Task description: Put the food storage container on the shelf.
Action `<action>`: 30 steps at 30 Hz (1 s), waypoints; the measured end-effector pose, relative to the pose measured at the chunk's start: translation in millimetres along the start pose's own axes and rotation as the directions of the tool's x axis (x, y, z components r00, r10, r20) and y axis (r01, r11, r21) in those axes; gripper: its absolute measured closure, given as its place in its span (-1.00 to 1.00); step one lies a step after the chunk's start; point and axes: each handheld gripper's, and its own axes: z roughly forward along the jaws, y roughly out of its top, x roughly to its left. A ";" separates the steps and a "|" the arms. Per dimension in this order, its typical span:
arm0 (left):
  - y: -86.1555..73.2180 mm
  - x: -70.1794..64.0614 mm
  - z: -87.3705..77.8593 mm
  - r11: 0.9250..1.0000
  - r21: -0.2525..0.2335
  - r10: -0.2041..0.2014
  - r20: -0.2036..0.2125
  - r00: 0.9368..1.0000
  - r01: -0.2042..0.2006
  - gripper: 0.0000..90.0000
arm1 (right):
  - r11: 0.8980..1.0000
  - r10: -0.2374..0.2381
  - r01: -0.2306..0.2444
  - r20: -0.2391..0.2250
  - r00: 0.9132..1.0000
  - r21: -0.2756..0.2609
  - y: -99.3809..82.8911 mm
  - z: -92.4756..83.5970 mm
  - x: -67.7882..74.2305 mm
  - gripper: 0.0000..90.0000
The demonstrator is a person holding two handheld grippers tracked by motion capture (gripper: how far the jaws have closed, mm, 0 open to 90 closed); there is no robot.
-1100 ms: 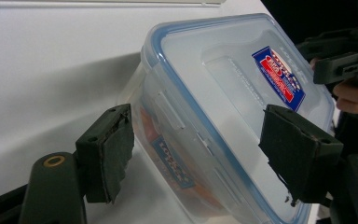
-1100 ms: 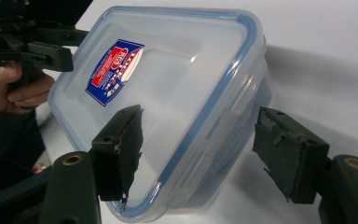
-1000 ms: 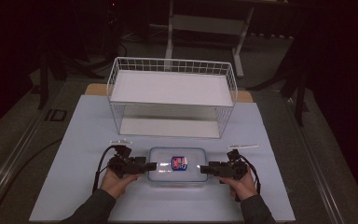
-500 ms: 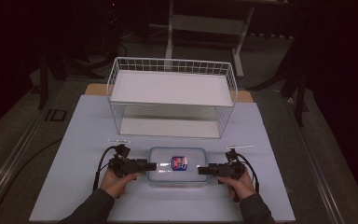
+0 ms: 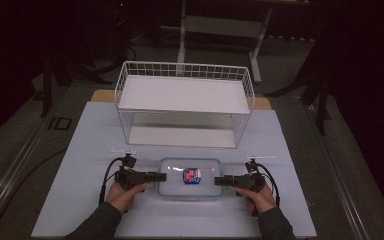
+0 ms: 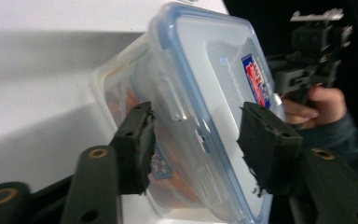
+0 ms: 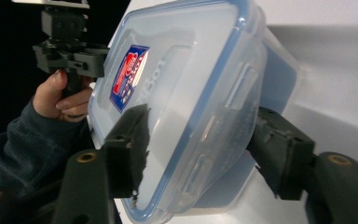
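- Clear lidded container [image 5: 190, 178] sits on the tabletop [image 5: 80, 150], in front of the wire shelf rack [image 5: 185, 102].
- Left gripper [image 5: 161, 176] and right gripper [image 5: 219, 180] fingers have just been closing, clamped on its two ends.
- Gripping looks done; lifting (likely onto the rack) remains.

Container [image 5: 190, 177] label print too small

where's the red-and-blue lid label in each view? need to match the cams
High view: label sits mid-lid on the clear container, lower centre, in front of the wire shelf rack.
Left gripper view: label right of centre, upper half, on the tilted-looking lid.
Right gripper view: label upper left of centre.
Shared landmark: the lid's blue seal rim.
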 end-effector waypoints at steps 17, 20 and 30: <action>-11.8 -26.9 -8.5 0.995 -0.025 0.098 -0.092 0.991 -0.101 0.15 | 0.999 -0.045 0.046 0.051 0.998 -0.018 -7.9 -3.9 17.7 0.02; -11.9 -32.8 -12.7 0.989 -0.045 0.137 -0.110 0.984 -0.143 0.21 | 0.997 -0.062 0.064 0.056 0.997 -0.040 -8.3 -5.9 22.1 0.09; -11.1 -44.4 -18.4 0.974 -0.088 0.195 -0.137 0.971 -0.208 0.21 | 0.988 -0.121 0.127 0.073 0.990 -0.087 -7.8 -8.7 31.9 0.09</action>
